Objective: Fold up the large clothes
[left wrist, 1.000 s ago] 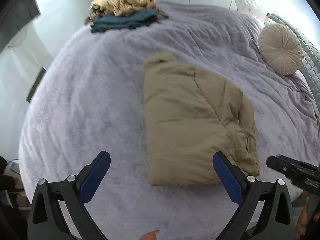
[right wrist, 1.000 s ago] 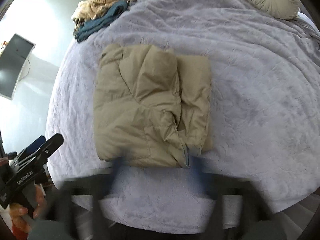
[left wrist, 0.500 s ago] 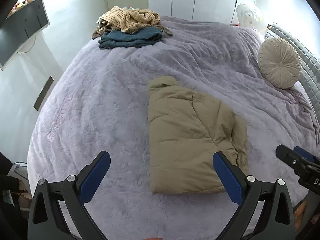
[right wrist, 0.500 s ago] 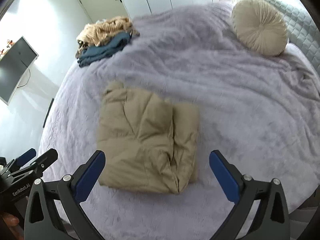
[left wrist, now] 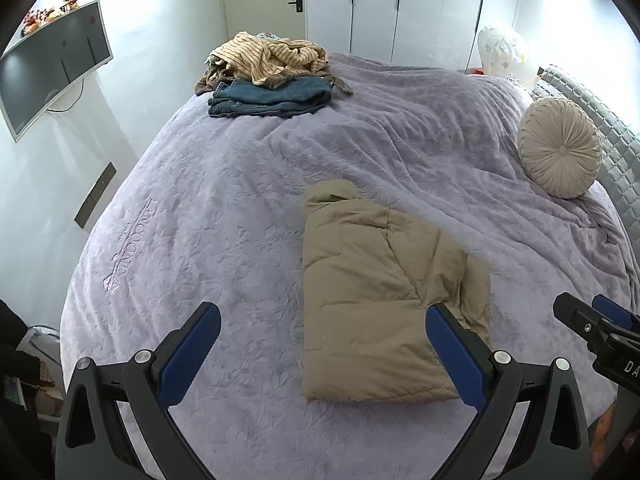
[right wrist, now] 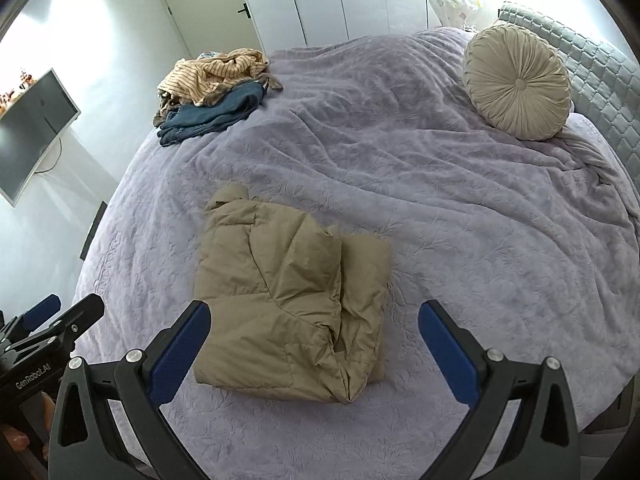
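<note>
A tan puffer jacket (left wrist: 372,300) lies folded into a compact rectangle on the lilac bedspread (left wrist: 224,216); it also shows in the right wrist view (right wrist: 288,300). My left gripper (left wrist: 322,344) is open and empty, raised above the near edge of the bed, left of the jacket. My right gripper (right wrist: 314,340) is open and empty, raised above the jacket's near edge. Each gripper shows at the edge of the other's view: the right gripper (left wrist: 592,328) and the left gripper (right wrist: 52,324).
A pile of striped beige clothes (left wrist: 268,60) on folded jeans (left wrist: 272,98) sits at the bed's far left corner. A round pleated cushion (left wrist: 558,148) leans on the grey headboard (left wrist: 600,120) at right. A wall monitor (left wrist: 48,64) hangs left; wardrobe doors stand behind.
Both grippers have pulled back and risen away from the jacket, so more of the bed and room shows. The jacket lies still in its folded shape.
</note>
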